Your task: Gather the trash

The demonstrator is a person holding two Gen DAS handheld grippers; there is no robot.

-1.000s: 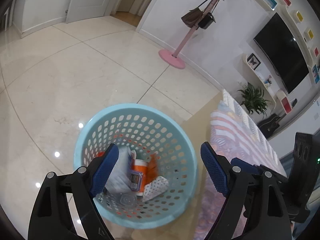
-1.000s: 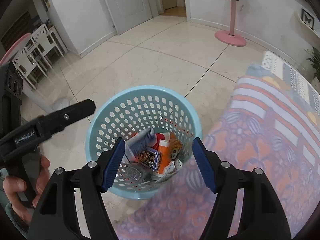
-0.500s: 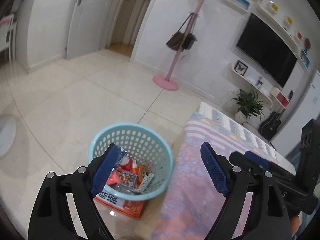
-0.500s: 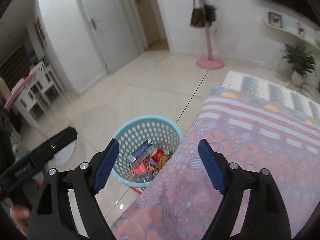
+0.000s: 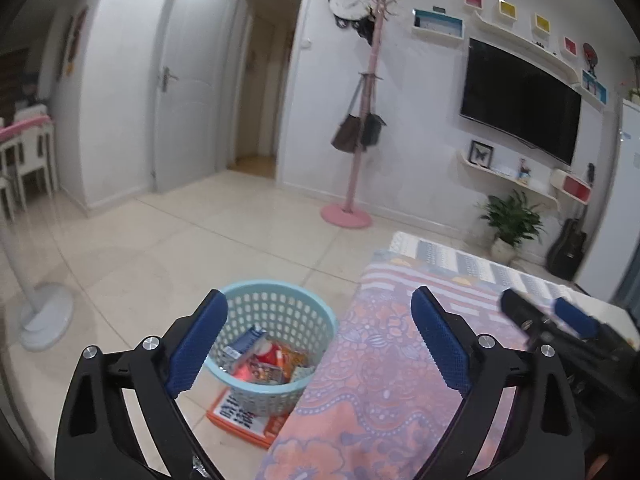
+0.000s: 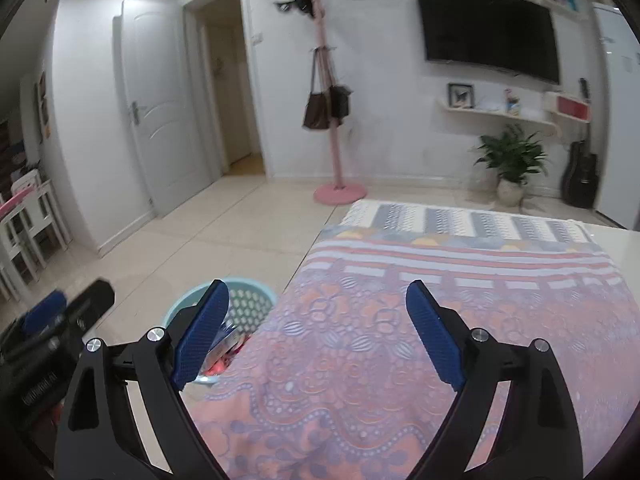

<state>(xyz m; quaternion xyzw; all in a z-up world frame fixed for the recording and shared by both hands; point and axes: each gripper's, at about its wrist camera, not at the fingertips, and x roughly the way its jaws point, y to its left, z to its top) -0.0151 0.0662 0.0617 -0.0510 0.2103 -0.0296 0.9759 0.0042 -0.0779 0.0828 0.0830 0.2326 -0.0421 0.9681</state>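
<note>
A light blue perforated basket (image 5: 280, 312) stands on the floor beside the table, holding several pieces of trash (image 5: 264, 360): wrappers, a box, a red item. It also shows in the right wrist view (image 6: 248, 300), partly hidden by my finger. My left gripper (image 5: 318, 344) is open and empty, raised above the basket and table edge. My right gripper (image 6: 316, 344) is open and empty above the patterned tablecloth (image 6: 400, 340). The right gripper shows in the left wrist view (image 5: 560, 320); the left gripper shows in the right wrist view (image 6: 60, 320).
An orange box (image 5: 240, 416) lies under the basket on the tiled floor. A pink coat stand (image 5: 352, 152) with bags, a white fan base (image 5: 44, 320), a plant (image 5: 512, 220), a guitar (image 5: 568, 244) and a wall TV (image 5: 520, 100) stand around the room.
Both grippers have risen and tilted up from directly over the basket; the view now takes in the room and the tablecloth. Both stay open and empty.
</note>
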